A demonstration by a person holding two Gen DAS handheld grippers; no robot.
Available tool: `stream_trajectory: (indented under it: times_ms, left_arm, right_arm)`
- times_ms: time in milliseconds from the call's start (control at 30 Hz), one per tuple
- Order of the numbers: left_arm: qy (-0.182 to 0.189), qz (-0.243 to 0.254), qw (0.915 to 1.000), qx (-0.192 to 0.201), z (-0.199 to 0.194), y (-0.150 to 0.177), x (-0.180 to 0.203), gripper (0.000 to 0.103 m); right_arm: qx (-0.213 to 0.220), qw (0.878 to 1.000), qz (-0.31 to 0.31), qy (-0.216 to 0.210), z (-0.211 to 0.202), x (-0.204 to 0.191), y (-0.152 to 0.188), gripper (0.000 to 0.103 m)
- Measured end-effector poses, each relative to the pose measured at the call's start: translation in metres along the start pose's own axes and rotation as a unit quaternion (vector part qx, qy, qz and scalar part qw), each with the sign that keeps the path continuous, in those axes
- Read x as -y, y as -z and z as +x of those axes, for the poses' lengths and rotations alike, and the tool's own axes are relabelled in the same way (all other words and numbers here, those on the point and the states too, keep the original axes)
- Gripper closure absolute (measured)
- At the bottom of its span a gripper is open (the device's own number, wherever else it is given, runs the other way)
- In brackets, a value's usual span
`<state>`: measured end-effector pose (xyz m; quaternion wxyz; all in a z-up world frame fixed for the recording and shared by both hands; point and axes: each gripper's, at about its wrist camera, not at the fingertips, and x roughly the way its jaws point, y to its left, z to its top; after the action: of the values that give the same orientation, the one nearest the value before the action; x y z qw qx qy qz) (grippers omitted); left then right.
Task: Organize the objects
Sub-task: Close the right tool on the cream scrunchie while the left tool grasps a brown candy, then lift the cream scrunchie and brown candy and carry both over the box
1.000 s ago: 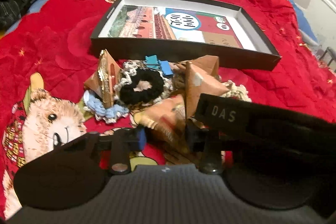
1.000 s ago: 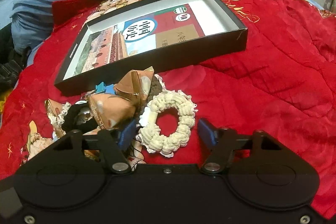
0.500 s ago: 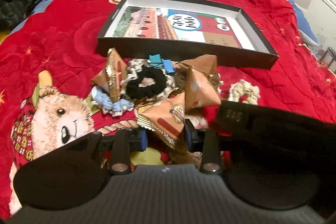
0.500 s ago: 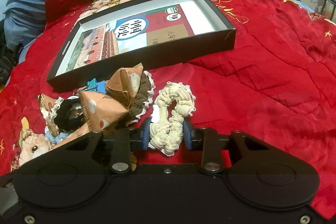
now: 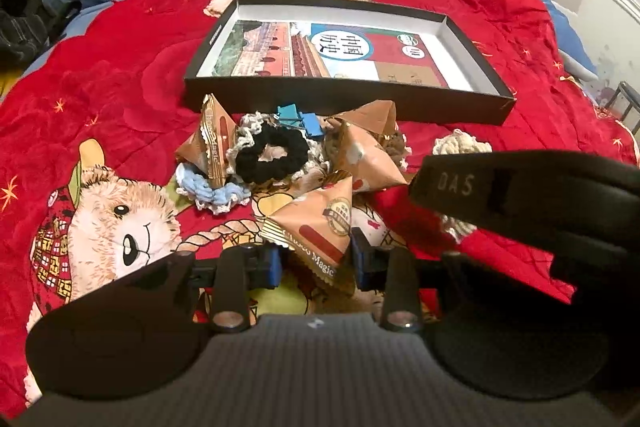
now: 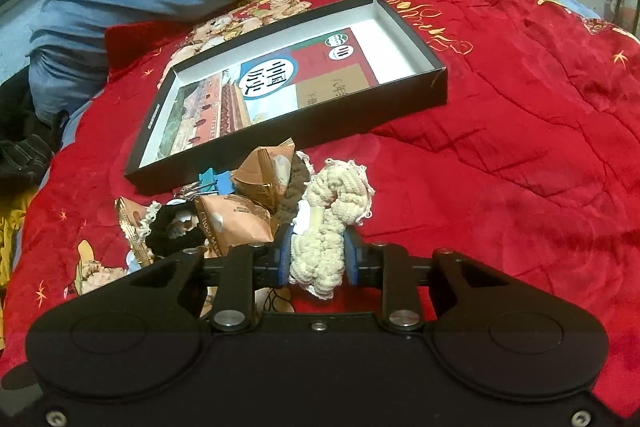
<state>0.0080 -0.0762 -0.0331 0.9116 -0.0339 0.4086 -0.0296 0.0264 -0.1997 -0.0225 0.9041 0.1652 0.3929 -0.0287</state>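
Nearest you, your right gripper (image 6: 317, 261) has its blue pads squeezing in on the cream crocheted hair scrunchie (image 6: 328, 223), the jaws closing the last little way with the yarn bunched between them. Let the squeeze finish before you carry it, and lift straight up so the loose loop does not drag the brown knitted scrunchie (image 6: 294, 193) just beside it.

Your left gripper (image 5: 316, 261) is clamped on the lower end of the tan pyramid-shaped snack packet (image 5: 320, 227), its jaws narrowed on the foil. That hold looks shallow, so I would keep the packet level and move slowly; the crinkly wrapper could slip.

Just beyond lies the heap on the red quilt with the bear print (image 5: 120, 99): a black scrunchie (image 5: 272, 157), a pale blue one (image 5: 212, 193), blue binder clips (image 5: 298, 121) and more tan packets. Further on sits the shallow black cardboard box lid (image 5: 352, 95), open side up, probably where both things should go. Bring each one over its near wall.

Writing: the held packet reads "Choco Magic", partly cut off. The right gripper's body, seen from the left camera, bears "DAS". The picture lining the box shows Chinese characters in a white disc; I cannot read the smaller print.
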Motion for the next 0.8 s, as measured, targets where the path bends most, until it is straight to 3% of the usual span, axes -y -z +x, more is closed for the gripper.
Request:
stream_trajectory:
  times_ms: [400,800]
  left_arm:
    - [0.016,-0.024,0.9990,0.033,-0.017,-0.009,-0.007,0.066]
    - [0.030,-0.004,0.9956,0.088,-0.035,-0.013,-0.003,0.066]
  right_arm:
    - [0.026,0.999,0.023,-0.020,-0.019,0.005,-0.001,0.077]
    - [0.062,0.996,0.018,-0.058,-0.030,-0.001,-0.009,0.077]
